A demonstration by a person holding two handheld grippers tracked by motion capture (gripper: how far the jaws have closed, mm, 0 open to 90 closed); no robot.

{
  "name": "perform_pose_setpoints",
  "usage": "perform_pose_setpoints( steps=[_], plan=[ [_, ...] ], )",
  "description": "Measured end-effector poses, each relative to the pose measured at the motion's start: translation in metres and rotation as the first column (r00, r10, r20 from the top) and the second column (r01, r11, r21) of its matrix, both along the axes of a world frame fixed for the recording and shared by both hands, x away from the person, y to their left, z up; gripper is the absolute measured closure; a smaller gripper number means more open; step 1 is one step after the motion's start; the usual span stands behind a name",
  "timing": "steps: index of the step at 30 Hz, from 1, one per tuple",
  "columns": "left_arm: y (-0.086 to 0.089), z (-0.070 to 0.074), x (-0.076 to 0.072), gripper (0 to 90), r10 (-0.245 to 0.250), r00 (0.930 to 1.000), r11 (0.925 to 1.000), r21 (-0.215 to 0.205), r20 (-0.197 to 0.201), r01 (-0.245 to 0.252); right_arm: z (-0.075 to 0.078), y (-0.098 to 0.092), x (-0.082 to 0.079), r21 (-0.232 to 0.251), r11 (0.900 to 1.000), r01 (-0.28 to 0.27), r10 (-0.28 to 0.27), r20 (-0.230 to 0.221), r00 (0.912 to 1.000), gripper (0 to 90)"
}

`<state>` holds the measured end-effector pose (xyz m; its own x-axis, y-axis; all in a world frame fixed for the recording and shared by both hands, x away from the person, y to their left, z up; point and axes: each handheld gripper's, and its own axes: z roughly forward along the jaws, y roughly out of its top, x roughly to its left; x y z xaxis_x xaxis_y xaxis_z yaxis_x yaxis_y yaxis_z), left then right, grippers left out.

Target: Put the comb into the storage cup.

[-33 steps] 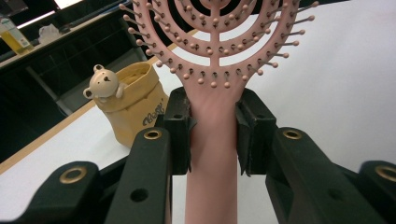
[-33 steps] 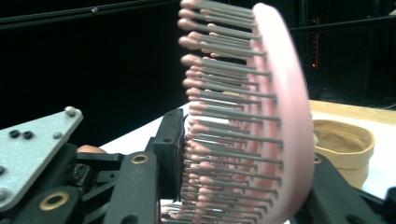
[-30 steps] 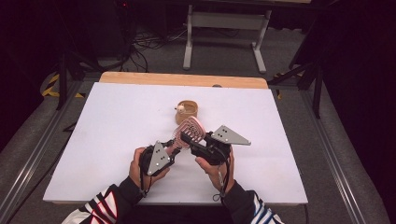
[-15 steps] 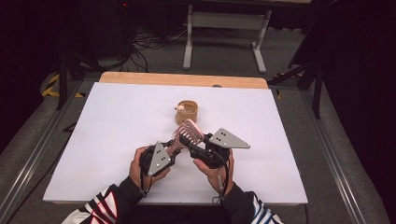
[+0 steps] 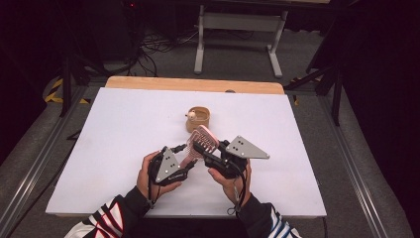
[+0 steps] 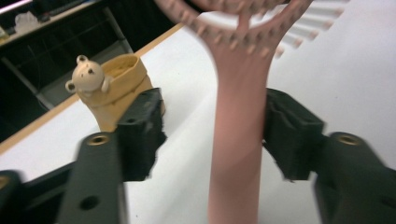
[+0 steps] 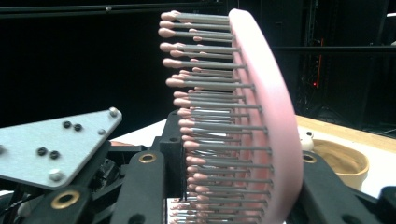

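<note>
Right gripper [image 5: 210, 157] pinches head of pink plastic paddle hairbrush [image 5: 200, 144]. Left gripper [image 6: 212, 128] jaws just opening, spread beside handle, above white bench [image 5: 114, 144].

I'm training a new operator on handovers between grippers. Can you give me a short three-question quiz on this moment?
1. True or false: the left gripper is clamped tight on the pink hairbrush.
2. Which part of the brush sits between the right gripper's jaws? A) the handle B) the bristled head C) nothing
3. What stands on the white table just beyond the brush?

Key
1. False. Its jaws have just been opening; in the left gripper view the handle stands between the pads, with a clear gap at the left pad.
2. B. The right gripper view shows the head held between its jaws, bristles pointing to the view's left.
3. A tan cup with a small bear figure on its rim.
</note>
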<state>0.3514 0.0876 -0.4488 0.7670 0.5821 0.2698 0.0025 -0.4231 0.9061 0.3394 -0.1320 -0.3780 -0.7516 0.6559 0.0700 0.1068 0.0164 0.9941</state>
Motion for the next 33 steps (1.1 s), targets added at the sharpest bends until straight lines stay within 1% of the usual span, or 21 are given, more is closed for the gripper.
perform_pose_setpoints(
  steps=[1, 2, 3, 4, 6, 7, 8, 9, 10, 11, 13, 15, 16, 18, 22, 23, 26, 28, 31, 32, 33],
  plan=[
    [0.000, 0.000, 0.001, 36.0, -0.014, 0.9998, 0.9999, -0.001, -0.014, 0.014, 0.001, -0.001, 0.000, 0.001, 1.000, 0.002, -0.002, 0.004, 1.0000, 63.4],
    [0.001, -0.001, 0.001, 34.0, -0.016, 0.9997, 0.9998, -0.006, -0.016, 0.016, 0.002, -0.003, 0.000, 0.003, 1.000, 0.003, -0.003, 0.007, 1.0000, 63.4],
    [0.002, -0.001, 0.003, 32.5, -0.030, 0.9989, 0.9993, -0.022, -0.036, 0.029, 0.003, -0.004, 0.000, 0.002, 1.000, 0.009, -0.009, 0.009, 0.9999, 63.4],
    [0.003, -0.001, 0.004, 27.9, -0.055, 0.9968, 0.9978, -0.039, -0.058, 0.053, 0.004, -0.007, 0.000, 0.007, 1.000, 0.014, -0.014, 0.012, 0.9998, 63.5],
    [0.004, -0.002, 0.005, 24.5, -0.065, 0.9957, 0.9965, -0.056, -0.066, 0.061, 0.006, -0.011, 0.001, 0.010, 1.000, 0.027, -0.028, 0.022, 0.9994, 63.5],
    [0.005, -0.001, 0.006, 21.9, -0.095, 0.9917, 0.9942, -0.059, -0.087, 0.090, 0.007, -0.012, 0.001, 0.010, 1.000, 0.030, -0.030, 0.027, 0.9992, 63.4],
    [0.005, -0.001, 0.006, 20.3, -0.095, 0.9917, 0.9942, -0.059, -0.087, 0.090, 0.007, -0.012, 0.001, 0.010, 1.000, 0.030, -0.030, 0.027, 0.9992, 63.4],
    [0.006, -0.001, 0.006, 20.3, -0.084, 0.9933, 0.9951, -0.058, -0.079, 0.080, 0.008, -0.015, 0.001, 0.012, 0.999, 0.037, -0.037, 0.030, 0.9988, 63.5],
    [0.007, -0.001, 0.006, 18.3, -0.089, 0.9929, 0.9942, -0.068, -0.079, 0.084, 0.010, -0.018, 0.001, 0.014, 0.999, 0.048, -0.048, 0.037, 0.9981, 63.5],
    [0.008, -0.001, 0.007, 18.3, -0.101, 0.9912, 0.9927, -0.075, -0.086, 0.094, 0.010, -0.018, 0.001, 0.014, 0.999, 0.048, -0.048, 0.037, 0.9981, 63.5],
    [0.012, 0.001, 0.008, 16.3, -0.090, 0.9923, 0.9937, -0.075, -0.085, 0.083, 0.012, -0.022, 0.000, 0.010, 0.998, 0.060, -0.061, 0.054, 0.9967, 63.4],
    [0.014, 0.001, 0.008, 15.5, -0.093, 0.9916, 0.9934, -0.075, -0.090, 0.087, 0.013, -0.023, 0.000, 0.010, 0.998, 0.061, -0.061, 0.055, 0.9966, 63.5],
    [0.016, 0.002, 0.008, 15.2, -0.089, 0.9927, 0.9941, -0.069, -0.082, 0.083, 0.014, -0.025, 0.000, 0.010, 0.998, 0.069, -0.069, 0.056, 0.9960, 63.5],
    [0.019, 0.003, 0.008, 12.9, -0.090, 0.9929, 0.9948, -0.053, -0.078, 0.086, 0.015, -0.027, 0.000, 0.008, 0.997, 0.077, -0.078, 0.064, 0.9949, 63.4],
    [0.033, 0.004, 0.009, 11.8, -0.082, 0.9935, 0.9961, -0.040, -0.079, 0.079, 0.016, -0.030, 0.000, 0.006, 0.997, 0.080, -0.080, 0.069, 0.9944, 63.5],
    [0.036, 0.004, 0.010, 11.7, -0.082, 0.9936, 0.9961, -0.039, -0.078, 0.079, 0.017, -0.031, 0.000, 0.000, 0.996, 0.087, -0.087, 0.076, 0.9933, 63.5],
    [0.044, 0.006, 0.011, 11.5, -0.078, 0.9934, 0.9960, -0.050, -0.084, 0.074, 0.018, -0.034, 0.000, 0.000, 0.995, 0.095, -0.095, 0.084, 0.9919, 63.4],
    [0.048, 0.006, 0.011, 11.3, -0.070, 0.9950, 0.9968, -0.044, -0.071, 0.067, 0.019, -0.036, -0.001, 0.002, 0.995, 0.102, -0.102, 0.090, 0.9908, 63.5],
    [0.055, 0.008, 0.009, 10.9, -0.067, 0.9952, 0.9965, -0.054, -0.071, 0.063, 0.021, -0.039, -0.001, 0.007, 0.994, 0.111, -0.111, 0.099, 0.9889, 63.5],
    [0.058, 0.008, 0.009, 10.8, -0.064, 0.9954, 0.9970, -0.049, -0.071, 0.060, 0.021, -0.040, -0.001, 0.010, 0.993, 0.115, -0.115, 0.098, 0.9885, 63.5],
    [0.060, 0.008, 0.009, 10.6, -0.062, 0.9956, 0.9970, -0.049, -0.070, 0.059, 0.022, -0.041, -0.001, 0.003, 0.993, 0.116, -0.116, 0.104, 0.9878, 63.5]
  ],
)
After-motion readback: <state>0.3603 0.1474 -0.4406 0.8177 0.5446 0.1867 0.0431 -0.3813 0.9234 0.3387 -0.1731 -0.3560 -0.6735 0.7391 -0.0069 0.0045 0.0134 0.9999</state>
